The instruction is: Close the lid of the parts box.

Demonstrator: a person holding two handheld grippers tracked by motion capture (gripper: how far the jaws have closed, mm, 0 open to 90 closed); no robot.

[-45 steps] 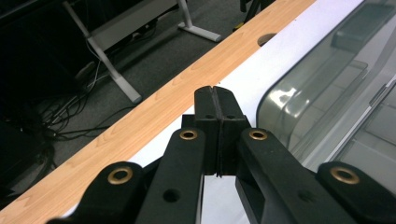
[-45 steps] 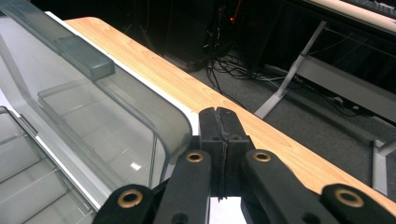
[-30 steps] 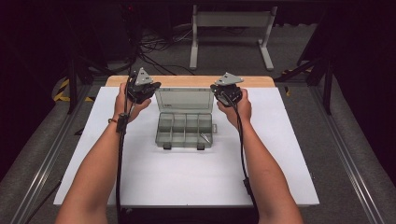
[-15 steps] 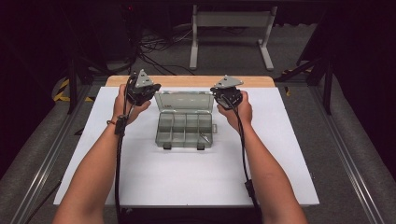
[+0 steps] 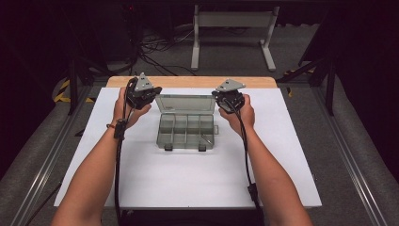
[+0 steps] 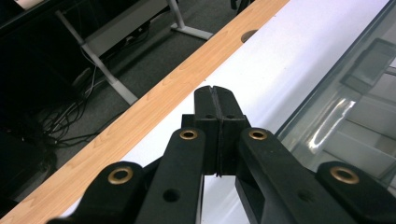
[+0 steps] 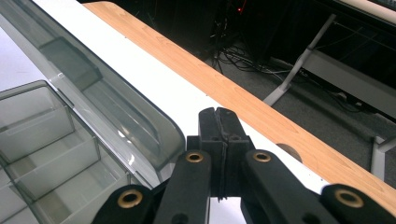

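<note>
Beside open organiser box [image 5: 187, 123]: closed grippers.

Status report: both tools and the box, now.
Left tool shut, empty, left of the clear plastic compartment box. Right tool shut, empty, at its right. Box lid open, upright. Nothing in the way.

The compartment box [image 5: 187, 132] sits mid-table with its clear lid [image 5: 185, 104] raised at the far side, walling off the stretch between the left gripper [image 5: 142, 92] and the right gripper [image 5: 229, 96], each just beside a lid end with jaws pressed together. The white table [image 5: 188, 183] lies bare in front of the box and out toward both side edges. Behind the lid, a narrow white strip and the wooden edge [image 5: 188, 82] stay free.
</note>
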